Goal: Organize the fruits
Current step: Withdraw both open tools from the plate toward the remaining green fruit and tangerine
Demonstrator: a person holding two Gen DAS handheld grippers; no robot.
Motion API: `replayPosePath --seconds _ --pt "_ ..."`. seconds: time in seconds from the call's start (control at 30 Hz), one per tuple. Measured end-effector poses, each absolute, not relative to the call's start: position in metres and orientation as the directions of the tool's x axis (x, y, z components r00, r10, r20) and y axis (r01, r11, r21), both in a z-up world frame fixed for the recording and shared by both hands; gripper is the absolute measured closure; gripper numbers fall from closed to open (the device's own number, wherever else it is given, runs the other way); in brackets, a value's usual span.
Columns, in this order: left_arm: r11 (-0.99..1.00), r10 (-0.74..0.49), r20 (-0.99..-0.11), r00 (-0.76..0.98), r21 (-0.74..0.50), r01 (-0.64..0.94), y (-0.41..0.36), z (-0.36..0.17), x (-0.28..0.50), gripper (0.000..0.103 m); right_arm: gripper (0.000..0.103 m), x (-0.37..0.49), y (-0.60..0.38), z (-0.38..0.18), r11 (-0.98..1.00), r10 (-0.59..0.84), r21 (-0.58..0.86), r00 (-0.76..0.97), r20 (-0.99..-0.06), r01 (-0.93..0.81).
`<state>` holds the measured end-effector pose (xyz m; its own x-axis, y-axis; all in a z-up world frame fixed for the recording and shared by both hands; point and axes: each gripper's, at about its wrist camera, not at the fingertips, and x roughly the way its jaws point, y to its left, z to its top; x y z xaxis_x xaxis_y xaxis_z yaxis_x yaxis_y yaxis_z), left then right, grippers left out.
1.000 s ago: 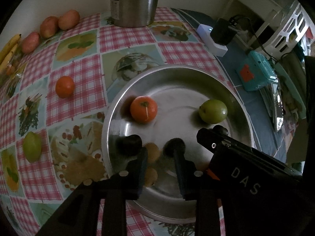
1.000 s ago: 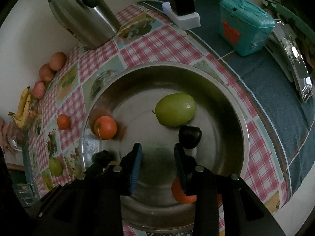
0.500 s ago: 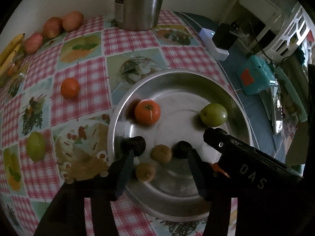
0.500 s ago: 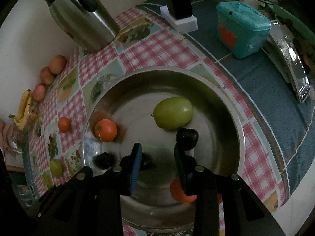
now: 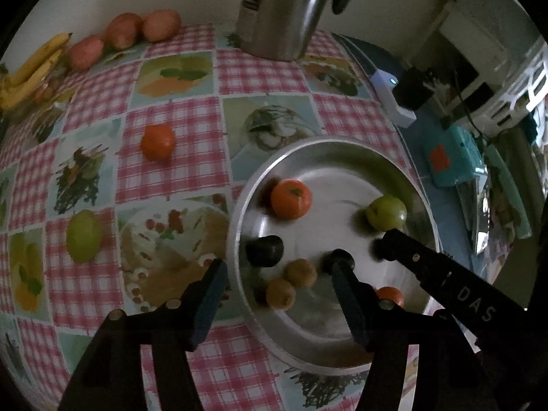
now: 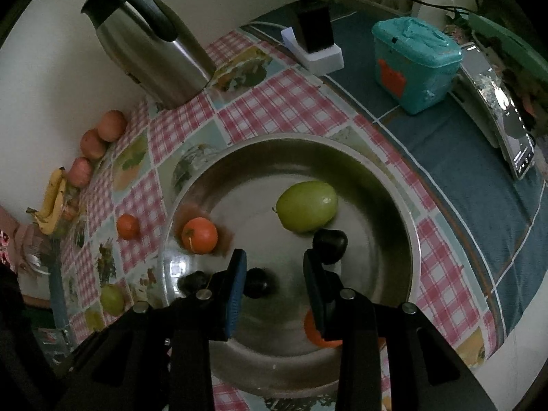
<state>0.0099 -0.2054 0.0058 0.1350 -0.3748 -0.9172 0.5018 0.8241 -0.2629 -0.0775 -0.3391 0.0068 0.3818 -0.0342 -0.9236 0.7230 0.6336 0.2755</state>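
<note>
- Counter (image 5: 178,178), checked pink cloth, dim room: steel bowl (image 5: 423,205) is the landmark; kettle (image 5: 284,10) behind it.
- Step: loading bowl. Orange (image 5: 291,198), green fruit (image 5: 386,213), two kiwis (image 5: 301,273) inside.
- Left gripper (image 5: 277,270) jaws have just been opening, now wide, kiwis lying loose below.
- Right gripper (image 6: 274,267) narrow, empty, over the bowl.
- Next, probably: loose orange (image 5: 158,142) left of bowl.

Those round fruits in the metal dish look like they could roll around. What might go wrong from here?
The two small brown fruits lie loose near the metal dish's near rim, right between the left gripper's just-opened jaws; a nudge could roll them. The right gripper hangs low over the dish, close to the green fruit, and might bump it. The orange out on the tablecloth could roll if knocked.
</note>
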Motion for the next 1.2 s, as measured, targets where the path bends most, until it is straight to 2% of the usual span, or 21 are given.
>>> replayPosePath --seconds 0.43,0.63,0.67,0.77,0.8,0.83,0.9,0.97,1.03,1.17,1.2 --pt "0.928 -0.331 -0.913 0.236 -0.270 0.259 -0.127 0.004 0.045 0.028 0.068 -0.058 -0.315 0.028 0.655 -0.089 0.215 0.356 -0.930 0.724" --pt "0.948 -0.312 -0.905 0.290 -0.275 0.159 -0.097 0.009 0.057 0.026 0.068 -0.051 -0.304 0.018 0.677 -0.085 0.193 0.336 -0.938 0.710" --pt "0.951 -0.307 -0.905 0.296 -0.276 0.143 -0.094 0.009 0.059 0.024 0.068 -0.049 -0.302 0.016 0.684 -0.085 0.182 0.325 -0.942 0.706" --pt "0.961 -0.278 -0.907 0.316 -0.258 0.103 -0.085 0.007 0.061 0.006 0.068 -0.046 -0.296 0.011 0.707 -0.085 0.160 0.307 -0.948 0.689" --pt "0.962 -0.272 -0.907 0.321 -0.254 0.099 -0.085 0.007 0.062 0.003 0.062 -0.045 -0.295 0.010 0.712 -0.083 0.158 0.305 -0.949 0.684" --pt "0.963 -0.270 -0.906 0.327 -0.251 0.099 -0.083 0.007 0.062 0.002 0.050 -0.045 -0.293 0.009 0.718 -0.084 0.152 0.301 -0.950 0.679" --pt "0.965 -0.260 -0.906 0.335 -0.239 0.103 -0.083 0.008 0.062 0.000 0.039 -0.045 -0.291 0.008 0.726 -0.094 0.139 0.297 -0.950 0.674" --pt "0.967 -0.254 -0.904 0.345 -0.232 0.105 -0.082 0.010 0.061 0.000 0.037 -0.046 -0.290 0.006 0.739 -0.107 0.117 0.287 -0.952 0.664" --pt "0.967 -0.255 -0.903 0.346 -0.234 0.103 -0.082 0.009 0.061 0.000 0.029 -0.047 -0.291 0.003 0.739 -0.111 0.108 0.278 -0.954 0.665" --pt "0.970 -0.243 -0.907 0.345 -0.223 0.097 -0.082 0.007 0.060 0.000 0.026 -0.050 -0.296 0.000 0.733 -0.110 0.107 0.273 -0.956 0.672" --pt "0.972 -0.237 -0.908 0.345 -0.216 0.097 -0.082 0.006 0.060 0.000 0.020 -0.050 -0.296 0.000 0.732 -0.113 0.105 0.272 -0.955 0.673"
